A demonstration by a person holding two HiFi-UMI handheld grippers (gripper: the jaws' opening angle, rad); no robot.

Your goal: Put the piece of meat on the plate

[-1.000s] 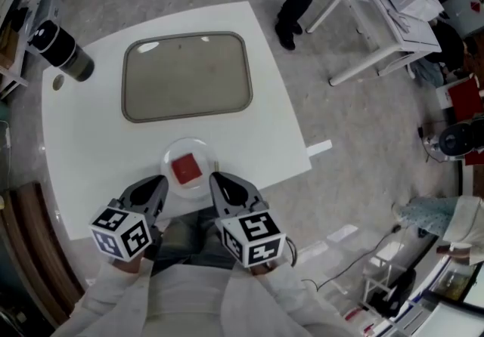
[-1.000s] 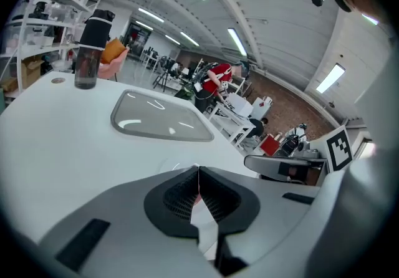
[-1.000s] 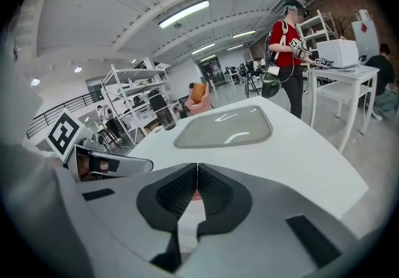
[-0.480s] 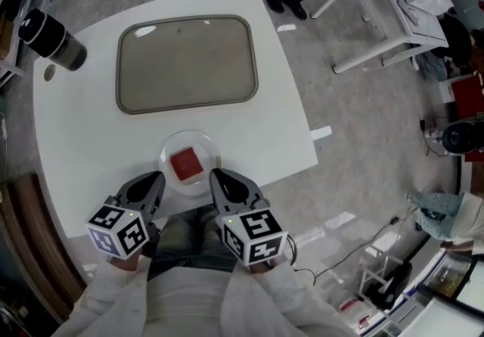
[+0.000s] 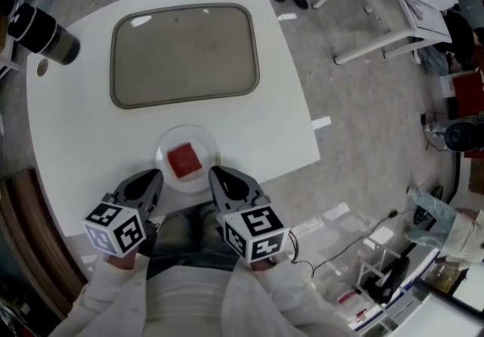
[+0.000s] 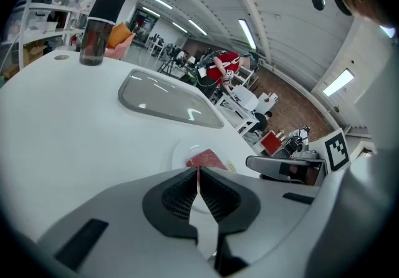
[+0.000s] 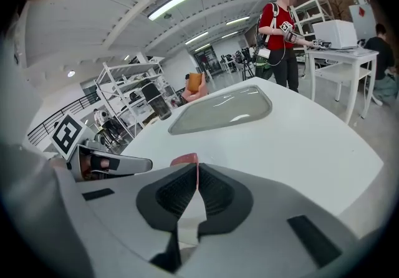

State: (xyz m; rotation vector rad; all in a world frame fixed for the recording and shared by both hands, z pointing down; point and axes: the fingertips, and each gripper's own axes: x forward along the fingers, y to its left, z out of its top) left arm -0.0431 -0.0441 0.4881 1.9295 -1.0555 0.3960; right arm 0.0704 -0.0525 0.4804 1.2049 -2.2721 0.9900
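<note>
A red square piece of meat (image 5: 184, 161) lies on a small clear round plate (image 5: 164, 146) near the white table's front edge. My left gripper (image 5: 156, 176) is just in front of the plate on its left and is shut with nothing in it. My right gripper (image 5: 214, 174) is in front of the plate on its right, also shut and empty. Neither touches the plate. In the left gripper view the meat (image 6: 206, 159) shows just past the closed jaws. In the right gripper view only the meat's top edge (image 7: 184, 159) peeks over them.
A large grey tray (image 5: 185, 54) lies on the table (image 5: 280, 124) behind the plate. A dark bottle (image 5: 41, 29) stands at the far left corner. A person in red (image 7: 277, 27) stands beyond the table by a white bench (image 5: 378, 3). Cables and gear cover the floor on the right.
The head view has drifted, so the table sits higher in the picture. Both grippers stay shut side by side in front of the plate, slightly lower. The meat has not moved.
</note>
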